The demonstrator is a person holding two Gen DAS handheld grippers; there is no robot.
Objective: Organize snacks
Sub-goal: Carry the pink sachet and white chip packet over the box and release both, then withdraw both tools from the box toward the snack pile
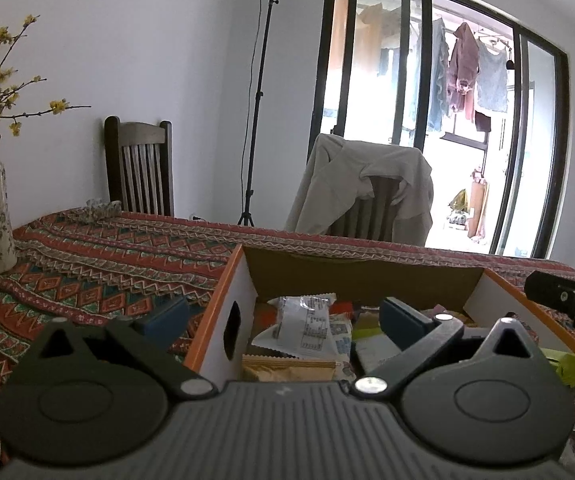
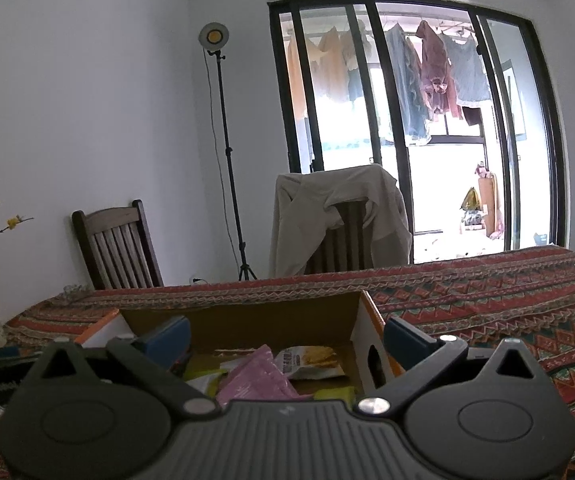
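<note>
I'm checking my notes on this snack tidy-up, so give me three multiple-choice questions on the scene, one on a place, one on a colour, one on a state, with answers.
1. Where do the snack packets lie?
A. in the cardboard box
B. on the wooden chair
C. beside the vase

2. What colour is the packet nearest the right claw's camera?
A. blue
B. pink
C. black

3. How does the left claw stand?
A. shut on a packet
B. shut on nothing
C. open, holding nothing

Answers:
1. A, the packets sit between the box walls.
2. B, the pink packet lies just ahead of the right claw.
3. C, its fingers are spread wide with nothing pressed between them.
</note>
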